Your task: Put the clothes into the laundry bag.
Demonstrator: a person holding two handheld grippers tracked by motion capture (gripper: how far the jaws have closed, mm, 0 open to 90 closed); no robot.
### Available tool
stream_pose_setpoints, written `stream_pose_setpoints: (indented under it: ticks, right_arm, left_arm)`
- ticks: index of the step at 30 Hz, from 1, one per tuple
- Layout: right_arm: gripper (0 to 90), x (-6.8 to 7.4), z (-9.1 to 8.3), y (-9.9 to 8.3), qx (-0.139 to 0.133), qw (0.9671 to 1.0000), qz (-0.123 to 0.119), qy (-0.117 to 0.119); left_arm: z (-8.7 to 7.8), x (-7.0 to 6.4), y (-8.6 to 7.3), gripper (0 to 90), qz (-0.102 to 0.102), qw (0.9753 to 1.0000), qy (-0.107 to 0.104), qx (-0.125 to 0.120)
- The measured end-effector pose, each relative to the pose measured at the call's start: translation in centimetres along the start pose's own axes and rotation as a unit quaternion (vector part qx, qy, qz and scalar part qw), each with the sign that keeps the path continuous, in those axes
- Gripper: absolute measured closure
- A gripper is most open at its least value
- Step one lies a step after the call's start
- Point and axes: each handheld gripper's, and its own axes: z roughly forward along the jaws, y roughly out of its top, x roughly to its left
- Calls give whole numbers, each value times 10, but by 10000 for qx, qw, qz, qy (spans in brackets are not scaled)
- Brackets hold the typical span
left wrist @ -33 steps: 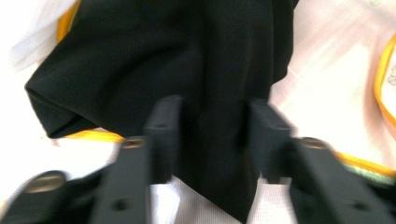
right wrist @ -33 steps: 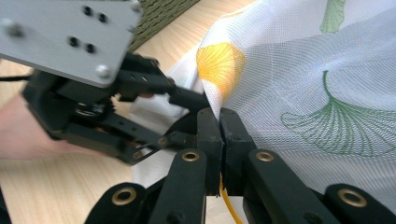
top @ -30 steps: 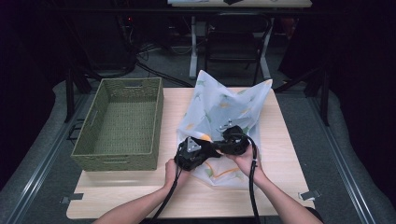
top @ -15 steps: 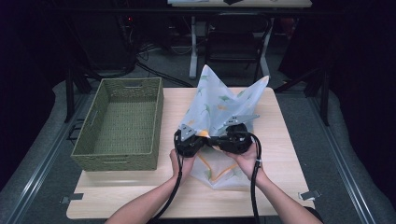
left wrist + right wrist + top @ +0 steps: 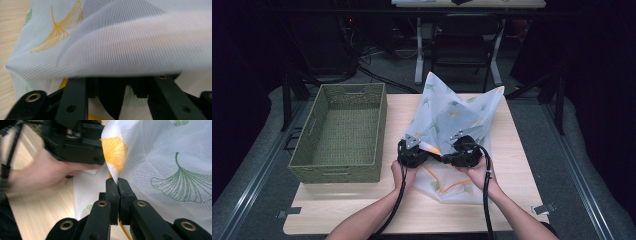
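Observation:
A white mesh bag (image 5: 452, 112) printed with green and orange ginkgo leaves lies on the wooden table (image 5: 512, 200), its far part pulled up into peaks. My right gripper (image 5: 117, 181) is shut on a fold of the mesh beside an orange leaf; in the high view the right gripper (image 5: 446, 155) sits at the bag's middle. My left gripper (image 5: 428, 151) faces it, close by on the left. In the left gripper view the left gripper (image 5: 117, 82) has its jaws spread apart, and the mesh bag (image 5: 112, 37) drapes over the tips and hides them.
A green woven basket (image 5: 342, 130) stands on the left half of the table, a short gap from the bag. A chair and desk legs sit on the dark floor beyond the far edge. Bare wood lies near the front edge and to the bag's right.
Both grippers have moved a little away from the person and closer together. The bag's near part has been lifted with them, and its far peaks have shifted.

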Motion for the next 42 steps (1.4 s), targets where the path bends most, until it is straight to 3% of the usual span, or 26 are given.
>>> stream_pose_setpoints:
  ticks: [4,11,15,18,21,23,26,33,35,38,42]
  right_arm:
    - [888,-1,0,0,7,10000,-3,-29]
    - [887,-1,-1,0,-5,10000,-20,-61]
    - [887,0,-1,1,-11,10000,-29,-58]
    - [887,1,0,2,-28,10000,-39,-46]
    - [888,2,0,2,-53,10000,-68,21]
    - [888,4,-1,3,-79,9999,-69,55]
    - [888,4,-5,3,-188,9997,-16,178]
    - [888,8,-17,7,-542,9981,-13,300]
    - [888,9,-19,7,-663,9970,24,399]
    - [888,8,-20,7,-536,9977,-20,413]
    - [888,0,-16,3,-207,9996,3,208]
  left_arm:
    - [-11,2,-4,506,161,9996,-19,240]
    - [-32,7,-9,428,334,9985,-50,435]
    - [-35,9,-11,402,264,9978,-52,608]
    - [-30,7,-12,447,334,9968,34,728]
    - [-19,8,-12,594,264,9968,48,756]
    - [-12,9,-10,754,186,9973,45,707]
    - [-4,9,-5,859,3,9981,14,618]
    - [7,10,6,867,-365,9993,68,106]
    - [11,10,7,866,-428,9989,138,92]
    - [11,11,7,845,-405,9989,138,169]
    - [0,14,6,722,-294,9992,-25,264]
